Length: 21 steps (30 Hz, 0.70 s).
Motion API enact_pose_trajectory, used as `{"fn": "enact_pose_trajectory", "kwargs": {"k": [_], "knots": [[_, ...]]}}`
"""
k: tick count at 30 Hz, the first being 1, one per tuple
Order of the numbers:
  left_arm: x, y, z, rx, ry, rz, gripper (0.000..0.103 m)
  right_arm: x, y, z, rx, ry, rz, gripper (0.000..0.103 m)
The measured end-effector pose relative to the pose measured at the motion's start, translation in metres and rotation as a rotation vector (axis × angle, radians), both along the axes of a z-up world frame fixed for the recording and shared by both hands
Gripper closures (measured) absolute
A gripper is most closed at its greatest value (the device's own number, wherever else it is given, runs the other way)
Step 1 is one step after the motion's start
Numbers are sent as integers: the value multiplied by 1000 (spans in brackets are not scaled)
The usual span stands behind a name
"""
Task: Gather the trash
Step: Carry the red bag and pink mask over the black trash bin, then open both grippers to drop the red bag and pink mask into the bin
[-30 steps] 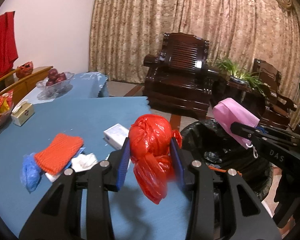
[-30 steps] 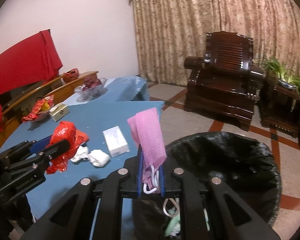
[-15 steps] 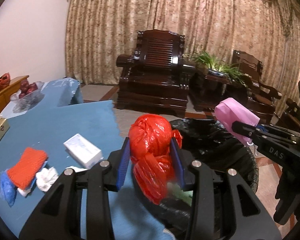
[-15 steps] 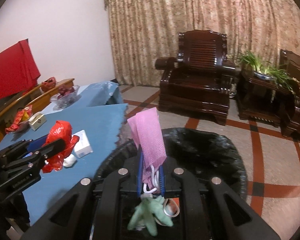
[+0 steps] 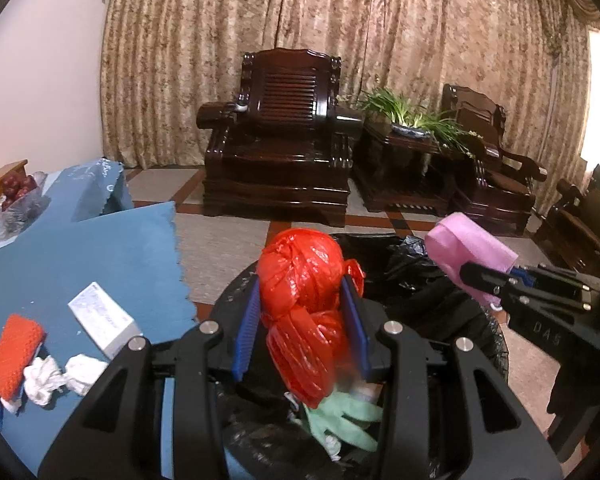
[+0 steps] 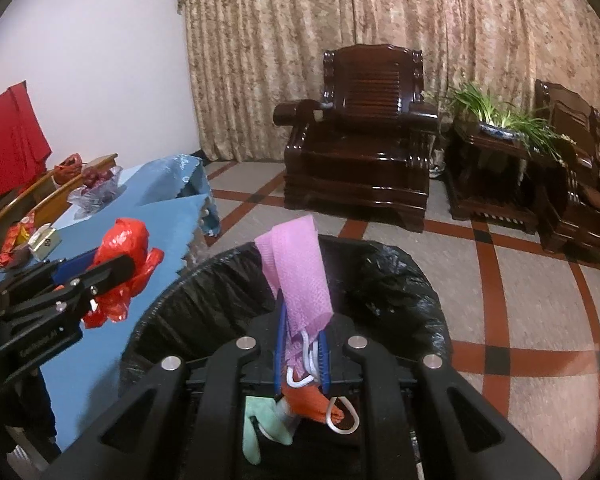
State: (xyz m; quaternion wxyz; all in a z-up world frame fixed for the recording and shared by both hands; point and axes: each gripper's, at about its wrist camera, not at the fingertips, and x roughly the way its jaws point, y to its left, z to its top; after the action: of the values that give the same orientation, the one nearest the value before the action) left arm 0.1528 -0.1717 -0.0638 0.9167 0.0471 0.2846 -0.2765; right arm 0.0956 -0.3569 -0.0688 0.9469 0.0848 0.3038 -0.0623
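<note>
A: Both loads hang over the black-lined trash bin [image 6: 400, 280]. The left gripper [image 5: 302, 320] clamps the knotted red plastic bag [image 5: 304, 300]; the right gripper [image 6: 302, 344], nearly closed, pinches the pink face mask [image 6: 300, 276].

B: I'd let go only over the middle, clear of the rim. Any writing?

A: "DAS" on the right gripper's arm; the white box [image 5: 104, 316] is too blurred.

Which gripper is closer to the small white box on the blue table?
Left. The left gripper, carrying the red bag, is beside the white box; the right gripper is farther off, over the bin.
</note>
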Motion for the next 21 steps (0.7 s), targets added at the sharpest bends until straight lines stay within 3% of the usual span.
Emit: {"fn": "enact_pose_trajectory", "kwargs": {"k": [10, 13, 15, 18, 21], "knots": [[22, -18, -19, 11, 58, -17, 64, 9, -13, -25, 0, 53, -23, 88], [28, -20, -21, -3, 73, -22, 56, 11, -15, -30, -2, 64, -24, 84], [31, -18, -22, -15, 86, -27, 45, 10, -14, -33, -8, 72, -26, 81], [33, -15, -24, -38, 99, -28, 35, 8, -13, -34, -18, 73, -35, 64], [34, -9, -24, -44, 101, -18, 32, 6, -13, -34, -30, 67, -48, 46]]}}
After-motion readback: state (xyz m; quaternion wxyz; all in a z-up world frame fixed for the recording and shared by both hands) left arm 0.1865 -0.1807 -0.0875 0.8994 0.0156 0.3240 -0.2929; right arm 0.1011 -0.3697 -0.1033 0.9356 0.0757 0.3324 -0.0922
